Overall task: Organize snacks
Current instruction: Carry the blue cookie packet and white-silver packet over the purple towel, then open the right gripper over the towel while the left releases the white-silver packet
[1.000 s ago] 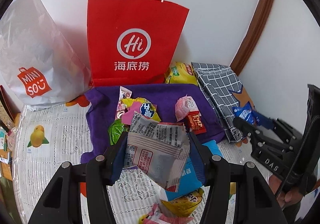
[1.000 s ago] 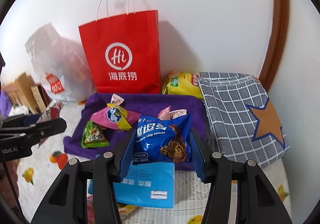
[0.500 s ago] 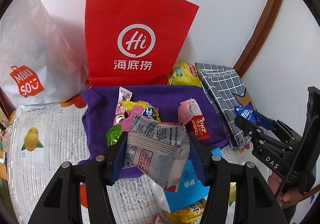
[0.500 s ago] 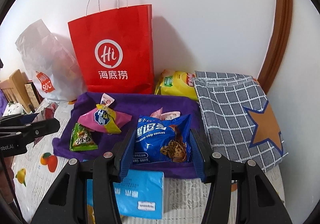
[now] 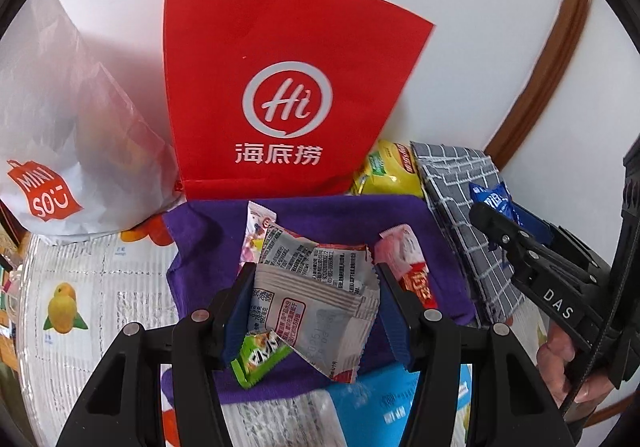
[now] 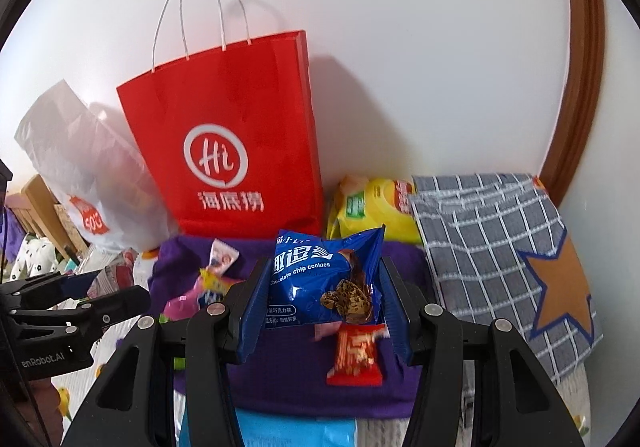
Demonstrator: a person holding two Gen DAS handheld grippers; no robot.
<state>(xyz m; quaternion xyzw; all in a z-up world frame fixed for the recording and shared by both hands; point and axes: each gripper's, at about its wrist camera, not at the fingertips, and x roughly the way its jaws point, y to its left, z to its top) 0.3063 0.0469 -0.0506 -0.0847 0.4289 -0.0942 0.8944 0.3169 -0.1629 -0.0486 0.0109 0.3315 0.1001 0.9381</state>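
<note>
Snacks fill both grippers: the left gripper (image 5: pixel 316 311) pinches a crinkled silver foil sachet (image 5: pixel 316 295), the right gripper (image 6: pixel 324 303) clamps a glossy blue chocolate-chip cookie packet (image 6: pixel 320 283), each lifted clear, probably for carrying to a bag. Beneath lies a purple cloth (image 5: pixel 208 247) carrying a green wrapper (image 5: pixel 260 361) at 7 o'clock and a red sachet (image 6: pixel 356 351). At 12 o'clock a red paper carrier bag (image 5: pixel 280 87) stands against the white wall (image 6: pixel 400 27); a grey checked fabric bag (image 6: pixel 492 239) lies at 2 o'clock.

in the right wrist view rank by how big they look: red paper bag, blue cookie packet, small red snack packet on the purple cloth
1. red paper bag
2. blue cookie packet, though it sits close to the camera, which inflates it
3. small red snack packet
</note>
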